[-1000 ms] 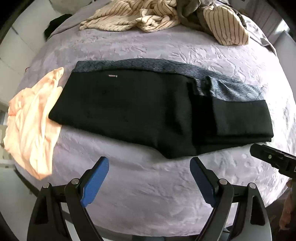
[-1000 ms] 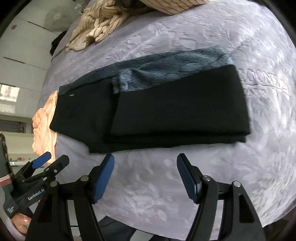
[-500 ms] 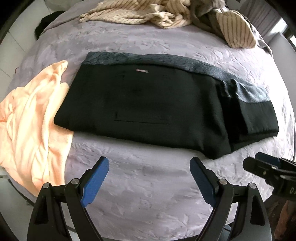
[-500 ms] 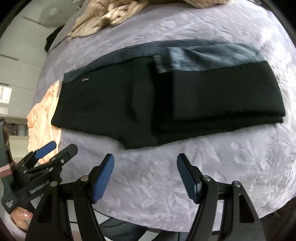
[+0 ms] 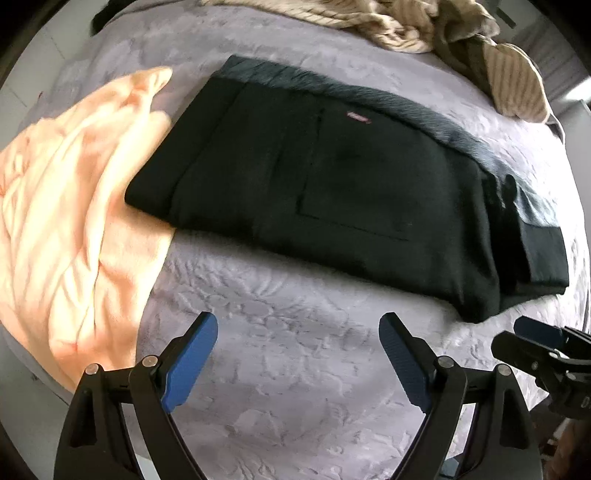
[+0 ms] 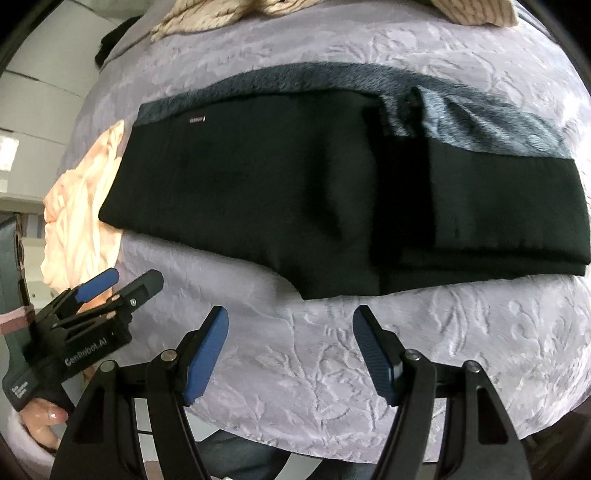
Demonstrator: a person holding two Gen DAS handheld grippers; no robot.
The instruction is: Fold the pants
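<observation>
Black pants (image 5: 332, 184) with a grey fuzzy waistband lie flat on the lilac bedspread (image 5: 280, 369). Their right end is folded over into a thicker stack. They also show in the right wrist view (image 6: 295, 192). My left gripper (image 5: 299, 336) is open and empty, hovering above the bedspread in front of the pants' near edge. My right gripper (image 6: 291, 325) is open and empty, just in front of the pants' near edge by the crotch corner. Each gripper appears in the other's view: the right gripper (image 5: 532, 339) and the left gripper (image 6: 114, 284).
A peach garment (image 5: 66, 206) lies left of the pants, its edge under their left end. Striped beige clothes (image 5: 406, 26) are piled at the far side of the bed. The bed's front edge is close below both grippers.
Both grippers moved left along the pants' near edge and a little closer. The pants have not moved. Both stay open.
</observation>
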